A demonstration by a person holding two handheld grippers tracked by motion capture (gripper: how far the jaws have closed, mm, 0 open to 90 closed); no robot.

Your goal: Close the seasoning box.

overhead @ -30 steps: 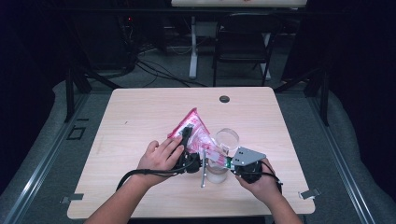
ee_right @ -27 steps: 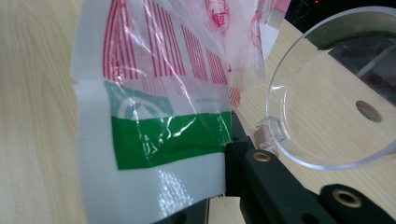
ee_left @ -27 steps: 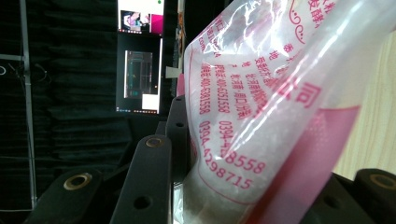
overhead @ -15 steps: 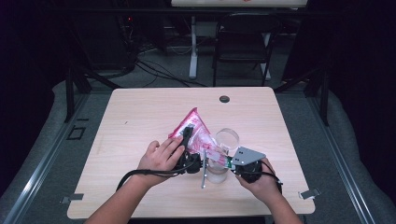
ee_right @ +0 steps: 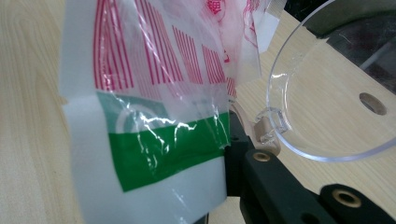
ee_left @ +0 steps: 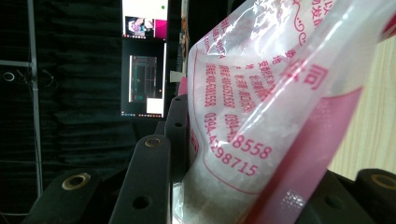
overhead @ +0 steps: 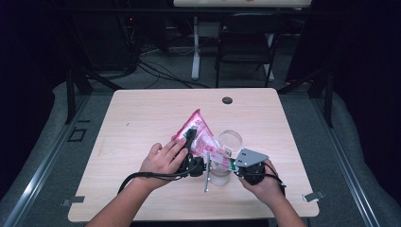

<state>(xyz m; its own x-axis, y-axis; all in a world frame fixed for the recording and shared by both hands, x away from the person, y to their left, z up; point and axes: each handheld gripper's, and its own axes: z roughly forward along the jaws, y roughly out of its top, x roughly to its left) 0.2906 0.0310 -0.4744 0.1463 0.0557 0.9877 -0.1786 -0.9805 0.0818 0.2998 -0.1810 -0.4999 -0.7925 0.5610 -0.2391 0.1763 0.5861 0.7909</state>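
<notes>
Between the jaws of the left gripper (overhead: pixel 191 137), the body of a pink-and-white plastic bag (overhead: pixel 201 137) is clamped, its printed film and white granular filling seen pressed against the black jaws in the left gripper view. In the jaws of the right gripper (overhead: pixel 231 164), closed tight, the bag's green-banded corner (ee_right: pixel 163 149) is pinched. The bag is held tilted just above the surface (overhead: pixel 142 113), its lower end over a clear plastic cup (overhead: pixel 226 156) that stands near the front edge between the two hands. A dark round grommet (overhead: pixel 227 100) is set well apart, near the far edge.
</notes>
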